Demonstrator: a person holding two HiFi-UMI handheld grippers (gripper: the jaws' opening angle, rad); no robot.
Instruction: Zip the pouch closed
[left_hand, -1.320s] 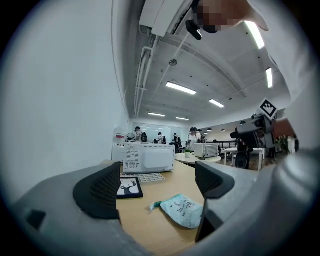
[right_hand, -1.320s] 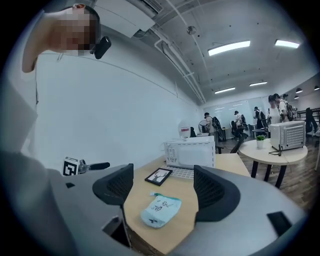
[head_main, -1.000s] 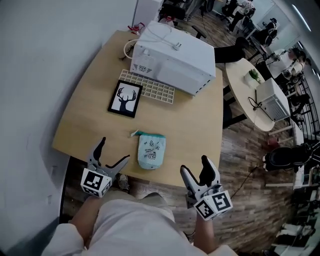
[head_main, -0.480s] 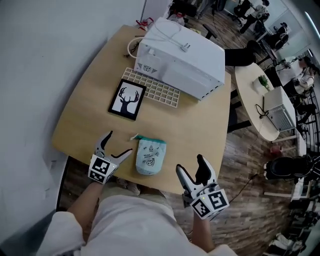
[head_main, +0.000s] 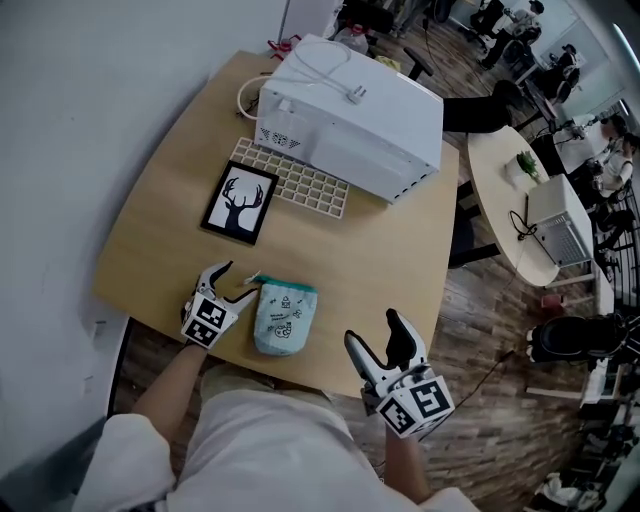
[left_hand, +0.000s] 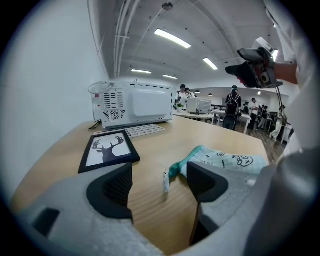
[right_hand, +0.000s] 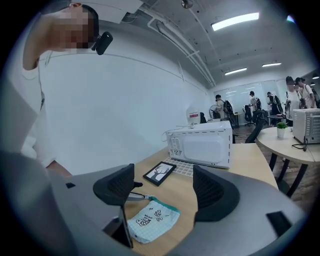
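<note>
A pale mint pouch (head_main: 282, 318) with doodle print and a teal zip edge lies flat near the table's front edge; it also shows as the pouch (left_hand: 227, 161) and the pouch (right_hand: 149, 220). Its small white zip pull (left_hand: 165, 181) sticks out at the pouch's far left corner. My left gripper (head_main: 238, 280) is low over the table at that corner. Its jaws are closing with the pull between them, and the pads stand apart from it. My right gripper (head_main: 372, 331) hangs open off the table's front right edge, with nothing between its jaws.
A black-framed deer picture (head_main: 240, 203) lies behind the pouch, then a white keyboard (head_main: 300, 183) and a white microwave (head_main: 350, 118). The wooden table (head_main: 390, 250) ends just behind the right gripper. Beyond it are office desks and people.
My left gripper has come down and forward to the pouch's left corner, and its jaws have narrowed. The right gripper has drifted a little to the left.
</note>
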